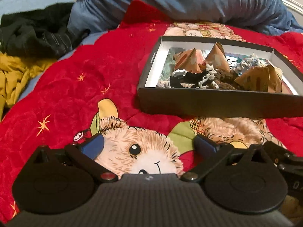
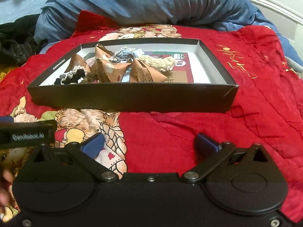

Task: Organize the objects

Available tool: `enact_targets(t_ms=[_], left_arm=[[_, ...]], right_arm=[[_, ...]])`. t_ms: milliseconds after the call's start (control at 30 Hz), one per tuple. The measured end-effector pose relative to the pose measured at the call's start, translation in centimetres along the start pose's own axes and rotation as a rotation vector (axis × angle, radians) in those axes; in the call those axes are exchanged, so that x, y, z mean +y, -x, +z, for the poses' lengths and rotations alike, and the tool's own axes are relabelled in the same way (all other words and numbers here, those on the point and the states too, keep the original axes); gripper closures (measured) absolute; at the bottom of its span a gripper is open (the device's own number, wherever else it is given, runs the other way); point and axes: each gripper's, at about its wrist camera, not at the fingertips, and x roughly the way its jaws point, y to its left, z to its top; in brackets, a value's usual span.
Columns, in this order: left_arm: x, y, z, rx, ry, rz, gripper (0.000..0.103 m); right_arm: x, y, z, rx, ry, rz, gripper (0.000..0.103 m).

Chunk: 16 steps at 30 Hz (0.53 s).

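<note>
A shallow black box [image 1: 217, 104] with a white inside lies on the red bear-print blanket [image 1: 75, 87]. It holds several brown triangular paper packets [image 1: 217, 58] and knitted scrunchies [image 1: 206, 79], over printed cards. In the right wrist view the box [image 2: 132, 98] lies straight ahead, with packets [image 2: 145, 73] and a cream scrunchie [image 2: 161, 62] inside. My left gripper [image 1: 149, 145] is open and empty, short of the box's near wall. My right gripper [image 2: 149, 141] is open and empty, just before the box.
A blue duvet [image 1: 189, 1] is piled behind the box. Black clothing [image 1: 36, 32] and a mustard garment [image 1: 17, 75] lie at the left. The left gripper's body [image 2: 24, 134] shows at the right view's left edge. A white bed frame [image 2: 274, 1] curves at the far right.
</note>
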Motion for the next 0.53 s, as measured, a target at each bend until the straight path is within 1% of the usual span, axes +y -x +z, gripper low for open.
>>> enact_targets(t_ms=[200, 333, 433, 533], left_arm=[[0.5, 0.2, -0.2, -0.021, 0.006, -0.036, 0.000], [0.7, 0.5, -0.3, -0.015, -0.015, -0.069, 0.000], [0.3, 0.9, -0.6, -0.024, -0.053, -0.080, 0.000], [0.4, 1.0, -0.8, -0.026, -0.045, -0.087, 0.000]], right_arm=[[0.7, 0.0, -0.2, -0.014, 0.030, -0.033, 0.000], [0.6, 0.0, -0.1, -0.014, 0.023, -0.027, 0.000], [0.5, 0.0, -0.1, -0.013, 0.027, -0.030, 0.000], [0.2, 0.0, -0.1, -0.014, 0.014, -0.020, 0.000]])
